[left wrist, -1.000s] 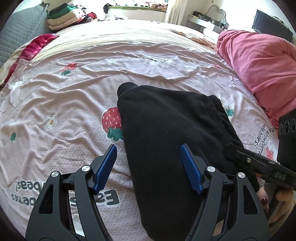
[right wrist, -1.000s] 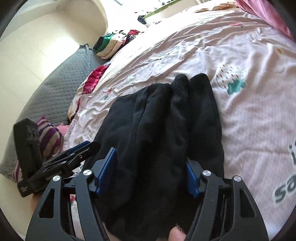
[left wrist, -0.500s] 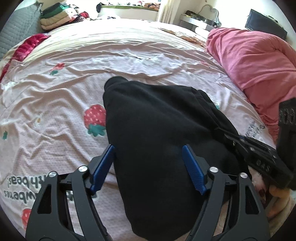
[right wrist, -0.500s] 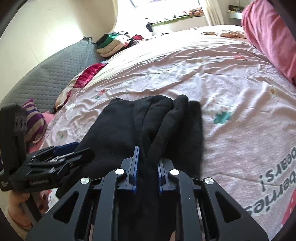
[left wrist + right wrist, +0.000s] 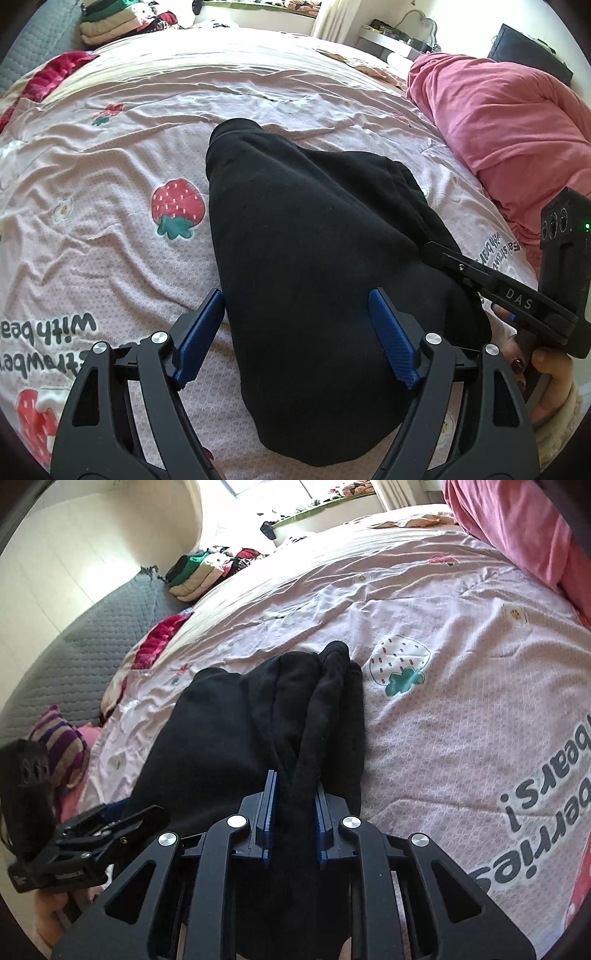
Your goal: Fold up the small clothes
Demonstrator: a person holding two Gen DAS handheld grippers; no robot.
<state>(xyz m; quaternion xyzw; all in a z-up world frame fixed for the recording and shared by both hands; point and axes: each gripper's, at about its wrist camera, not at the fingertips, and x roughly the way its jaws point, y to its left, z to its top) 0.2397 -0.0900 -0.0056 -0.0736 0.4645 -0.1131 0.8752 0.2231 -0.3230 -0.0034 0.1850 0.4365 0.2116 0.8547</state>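
A black garment [image 5: 295, 221] lies folded lengthwise on the pink strawberry-print bed sheet [image 5: 110, 192]. My left gripper [image 5: 295, 295] hangs over its near end with the jaws opening. The left pad sits just outside the cloth's left edge, the right pad [image 5: 391, 339] above the cloth, and neither presses on it. In the right wrist view, my right gripper [image 5: 295, 782] pinches a thick bunched fold of the black garment [image 5: 221, 731] between its blue pads, and its jaws are easing open. The right gripper [image 5: 498, 291] also shows at the garment's right edge, held by a hand.
A pink duvet [image 5: 498, 118] is heaped along the bed's right side. A stack of folded clothes [image 5: 199, 572] sits at the far corner beside a grey quilted cover [image 5: 74, 657]. A red cloth [image 5: 55, 74] and a striped item [image 5: 59, 738] lie at the left edge.
My right gripper went from wide open around the garment's folds to pinched on a bunched fold. The left gripper shifted right over the garment and its jaws widened a little.
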